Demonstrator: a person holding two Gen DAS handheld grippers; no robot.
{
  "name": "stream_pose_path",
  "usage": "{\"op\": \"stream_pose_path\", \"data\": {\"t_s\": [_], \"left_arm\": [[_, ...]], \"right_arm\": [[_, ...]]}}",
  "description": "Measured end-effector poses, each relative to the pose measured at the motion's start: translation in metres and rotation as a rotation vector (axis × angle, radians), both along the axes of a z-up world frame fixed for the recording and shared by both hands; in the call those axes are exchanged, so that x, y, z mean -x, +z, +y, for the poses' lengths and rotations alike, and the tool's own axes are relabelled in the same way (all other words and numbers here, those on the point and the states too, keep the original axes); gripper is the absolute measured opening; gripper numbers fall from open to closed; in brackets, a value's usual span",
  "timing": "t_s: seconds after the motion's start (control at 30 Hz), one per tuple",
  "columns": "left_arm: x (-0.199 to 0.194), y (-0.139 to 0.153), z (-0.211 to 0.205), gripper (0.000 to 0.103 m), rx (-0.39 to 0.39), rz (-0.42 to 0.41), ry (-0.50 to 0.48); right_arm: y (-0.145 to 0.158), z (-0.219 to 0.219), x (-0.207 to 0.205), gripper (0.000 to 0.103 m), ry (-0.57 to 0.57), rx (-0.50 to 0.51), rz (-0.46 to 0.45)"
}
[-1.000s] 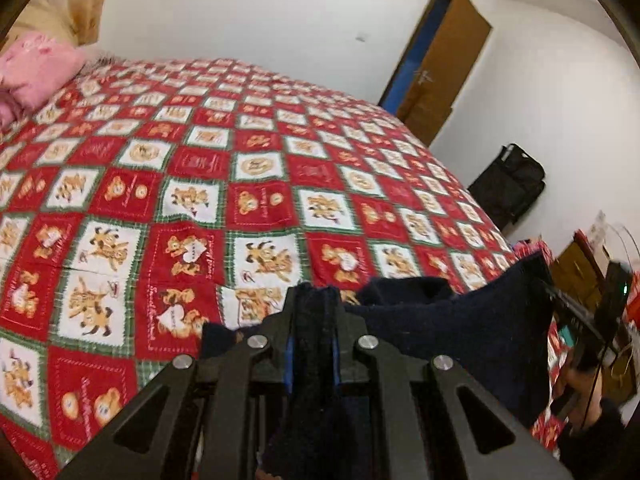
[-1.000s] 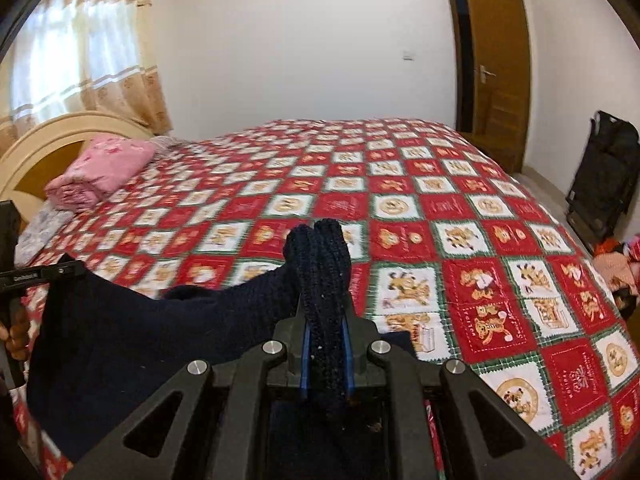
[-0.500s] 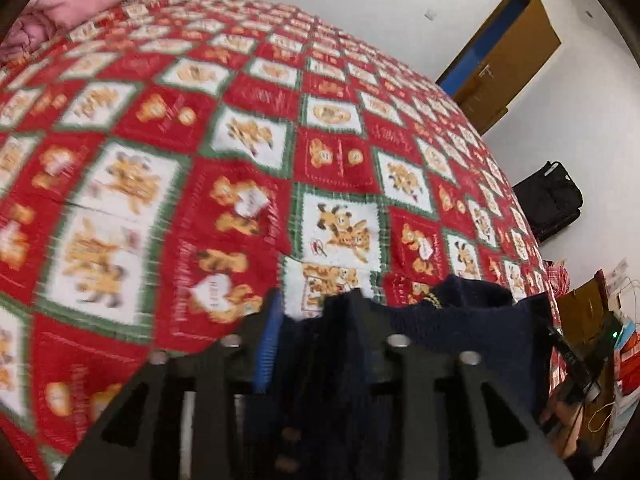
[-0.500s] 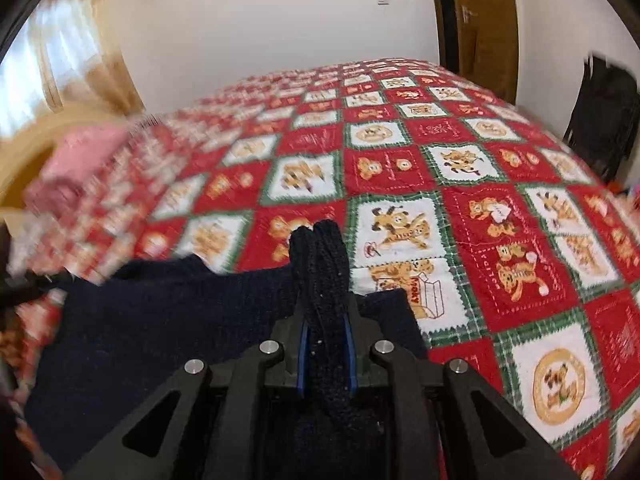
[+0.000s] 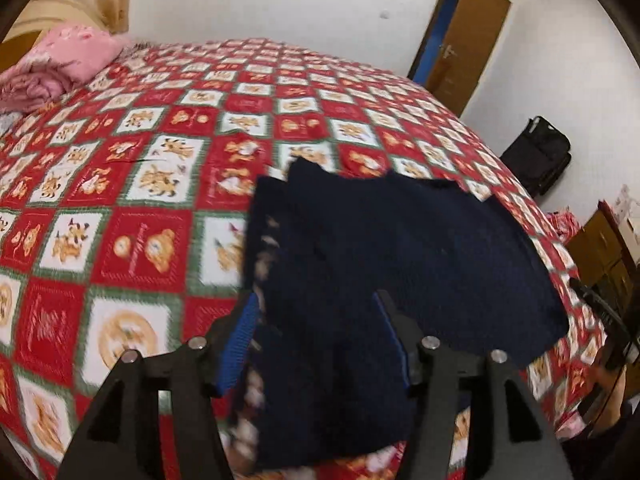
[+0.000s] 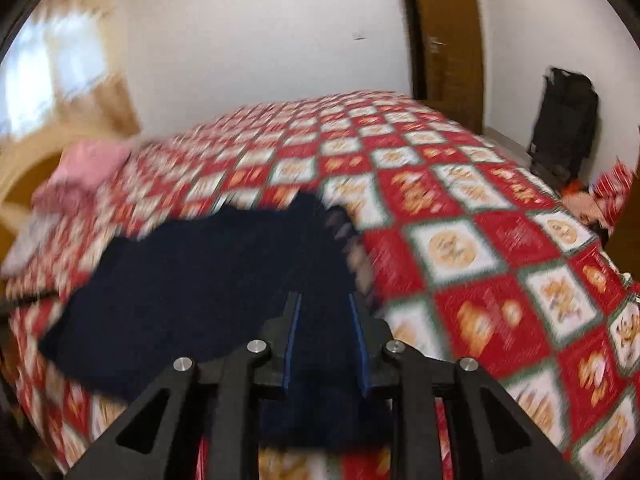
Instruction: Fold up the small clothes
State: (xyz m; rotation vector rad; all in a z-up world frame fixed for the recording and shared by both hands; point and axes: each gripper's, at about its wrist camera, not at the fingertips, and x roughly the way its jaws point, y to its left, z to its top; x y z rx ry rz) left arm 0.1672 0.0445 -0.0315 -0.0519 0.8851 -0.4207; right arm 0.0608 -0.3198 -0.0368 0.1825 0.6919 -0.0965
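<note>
Dark navy knitted garment spread flat on the near part of a bed, over a red, white and green checked bedspread printed with cartoon bears and dogs; in the right wrist view the same garment fills the lower left of the field. Left gripper: jaws opening, blue pads standing wide apart on either side of the garment's near edge, the knit lying between them but not pressed by either pad. Right gripper: jaws opening, at a narrower gap, pads parted with the dark fabric lying between and below them and not pinched. The garment's far edge shows an uneven outline, with a raised corner toward the centre of the bed. Beyond it, at the head of the bed, a pink folded blanket rests beside a curved wooden headboard, and patterned curtains hang at a bright window. A brown wooden door stands in the far white wall, with a black bag on the floor against the wall to its right. Both views are motion-blurred, the right wrist view more strongly.
</note>
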Motion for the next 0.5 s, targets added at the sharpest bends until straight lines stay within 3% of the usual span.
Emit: {"op": "stream_pose_path", "data": {"t_s": [0.13,0.2,0.23,0.37,0.5], "left_arm": [[0.014,-0.015,-0.017,0.061,-0.099,-0.024,0.032],[0.012,-0.029,-0.021,0.061,-0.164,-0.018,0.053],[0.013,-0.033,-0.020,0.061,-0.175,-0.026,0.057],[0.016,-0.036,-0.024,0.064,-0.230,-0.082,0.072],[0.026,-0.031,-0.028,0.063,-0.259,-0.073,0.088]], "right_arm": [[-0.028,0.012,0.005,0.024,-0.005,0.003,0.039],[-0.049,0.005,-0.002,0.025,-0.039,-0.040,0.100],[-0.052,-0.002,0.002,0.025,-0.044,-0.088,0.067],[-0.052,-0.010,0.005,0.024,-0.053,-0.146,0.067],[-0.031,0.012,0.017,0.024,-0.080,-0.070,0.076]]}}
